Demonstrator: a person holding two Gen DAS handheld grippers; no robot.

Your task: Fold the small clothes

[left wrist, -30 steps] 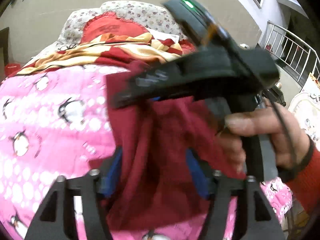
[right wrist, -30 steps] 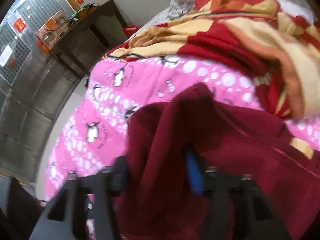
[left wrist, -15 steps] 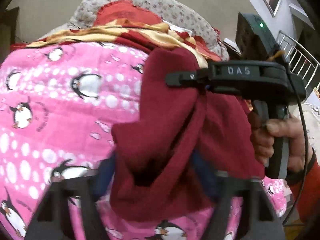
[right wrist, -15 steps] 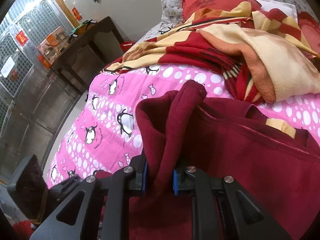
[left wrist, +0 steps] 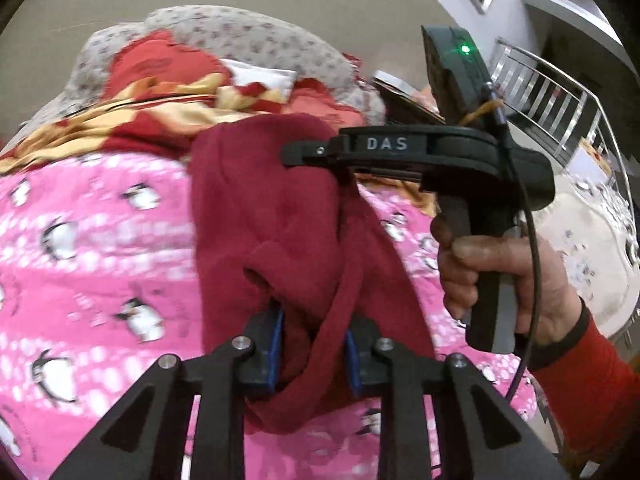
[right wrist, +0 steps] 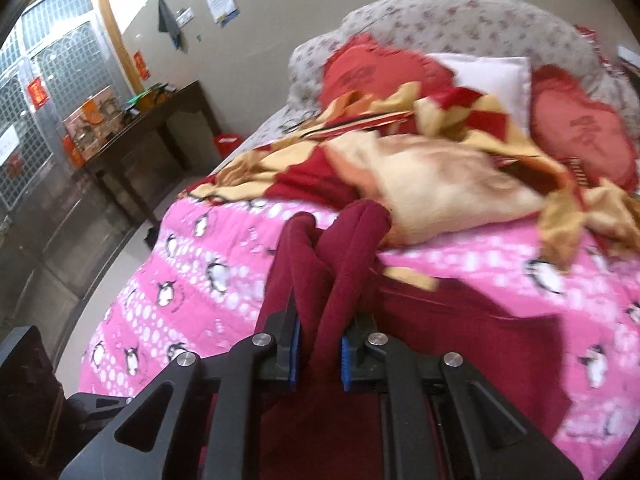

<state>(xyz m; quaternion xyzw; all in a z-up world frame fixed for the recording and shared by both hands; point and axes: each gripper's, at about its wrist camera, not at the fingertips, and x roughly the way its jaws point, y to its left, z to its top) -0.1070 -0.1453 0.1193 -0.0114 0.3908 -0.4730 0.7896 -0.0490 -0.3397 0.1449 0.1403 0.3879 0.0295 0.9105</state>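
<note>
Left claw [left wrist: 311,354]: its jaws have just been closing, and the blue pads now pinch a bunched fold of the dark red garment [left wrist: 276,216].
Right claw [right wrist: 318,354]: its jaws have also just been closing; the blue pads clamp two rolled ridges of the same garment, which rise between them toward the far side of the bed.
Right claw from the left wrist view [left wrist: 308,152]: a black body marked DAS with a green light on top, its tip pressed into the upper edge of the cloth.
Hand [left wrist: 500,276]: wrapped around the right claw's grip; a red sleeve [left wrist: 588,384] covers the wrist and a black cable hangs beside it.
Garment position: lifted in a peak between the two claws, its lower part draped on the pink penguin quilt [right wrist: 192,280]; in the right wrist view the rest spreads flat over the quilt to the right.
Quilt: covers the near half of the bed.
Blanket [right wrist: 432,184]: red and cream, crumpled just beyond the garment, near its raised folds.
Cushions: two red heart-shaped cushions [right wrist: 584,136] and a white pillow [right wrist: 492,76] lean against the floral headboard [right wrist: 460,24].
Left of the bed: a dark wooden surface [right wrist: 148,120] carrying small items, well apart from the cloth.
Right of the bed: a metal railing [left wrist: 560,96].
</note>
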